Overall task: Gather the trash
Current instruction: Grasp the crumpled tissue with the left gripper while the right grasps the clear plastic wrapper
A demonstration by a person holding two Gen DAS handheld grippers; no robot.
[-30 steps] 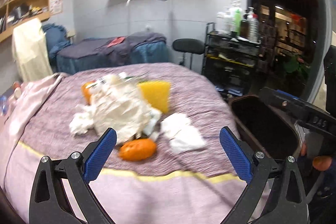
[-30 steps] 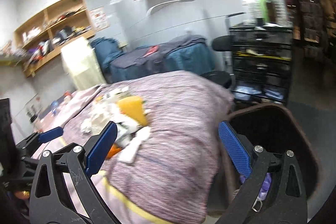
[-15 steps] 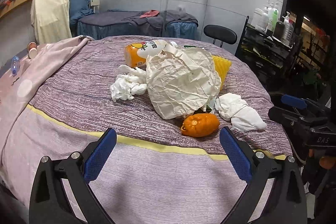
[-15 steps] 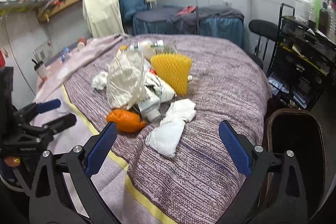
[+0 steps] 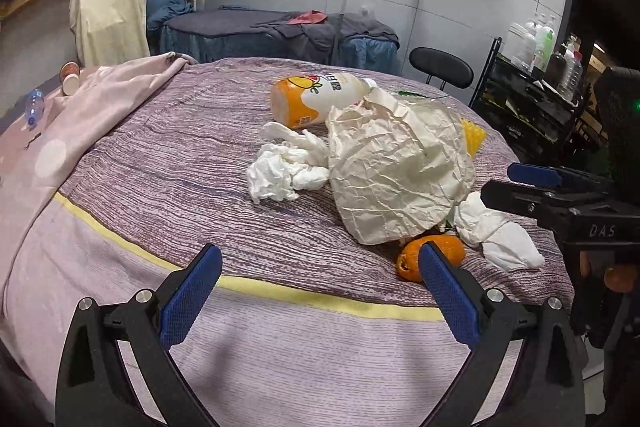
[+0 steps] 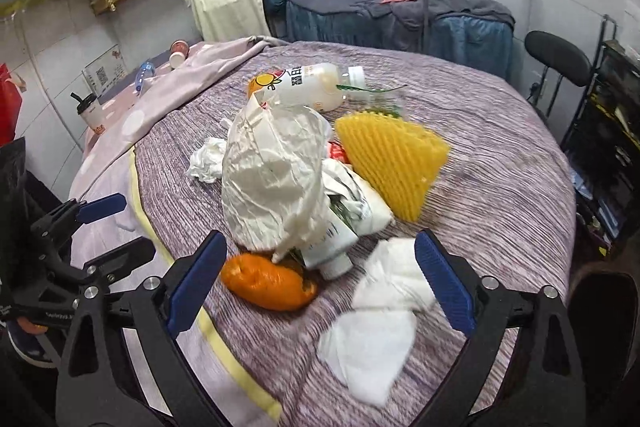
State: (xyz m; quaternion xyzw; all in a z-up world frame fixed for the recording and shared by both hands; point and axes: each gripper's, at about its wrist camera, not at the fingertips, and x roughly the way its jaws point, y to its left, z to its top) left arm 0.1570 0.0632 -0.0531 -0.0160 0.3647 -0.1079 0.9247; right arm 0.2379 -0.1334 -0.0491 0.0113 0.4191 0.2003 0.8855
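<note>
Left hand-held gripper [image 5: 318, 273]: spread wide and empty over the near edge of the round tabletop in striped purple cloth [image 5: 160, 179].
Trash pile: near the middle of the tabletop; crumpled white tissue [image 5: 282, 173], orange-and-white plastic drink bottle [image 5: 316, 99] lying behind, big crinkled cream paper bag [image 5: 396, 179], orange peel [image 6: 266, 281] at its near edge, yellow foam fruit net [image 6: 394, 169].
Right hand-held gripper [image 6: 320, 277]: wide but closing, empty, above the peel and flat white napkins [image 6: 376, 327].

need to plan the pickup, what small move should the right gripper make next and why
Probably ease the right gripper down onto the white tissue. Its jaws are closing with nothing pressed between them, and the tissue lies loose on the bedspread nearest its fingers, clear of the crumpled paper bag.
</note>
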